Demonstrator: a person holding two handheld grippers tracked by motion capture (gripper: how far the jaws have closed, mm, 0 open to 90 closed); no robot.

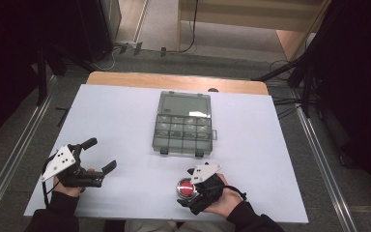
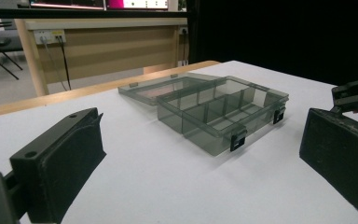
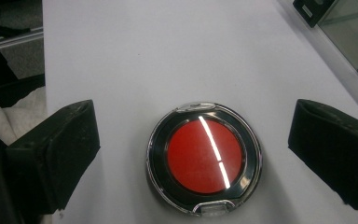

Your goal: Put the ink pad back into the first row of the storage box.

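A round case with a red centre and a clear, black-ringed rim (image 3: 205, 156) lies flat on the white table near the front edge (image 1: 185, 187). My right gripper (image 1: 189, 189) is lowered over it, open, one jaw on each side of the case and gaps on both sides. My left gripper (image 1: 101, 154) rests open at the front left with nothing between its jaws. A smoky clear compartment box (image 1: 183, 126) sits in the middle of the table with its lid (image 2: 158, 88) folded back flat; its compartments look empty.
The white sheet (image 1: 125, 116) covers a wooden table whose far edge (image 1: 174, 79) shows. Black stands and cables crowd the floor beyond both sides. The box latches (image 2: 237, 140) face my left gripper.
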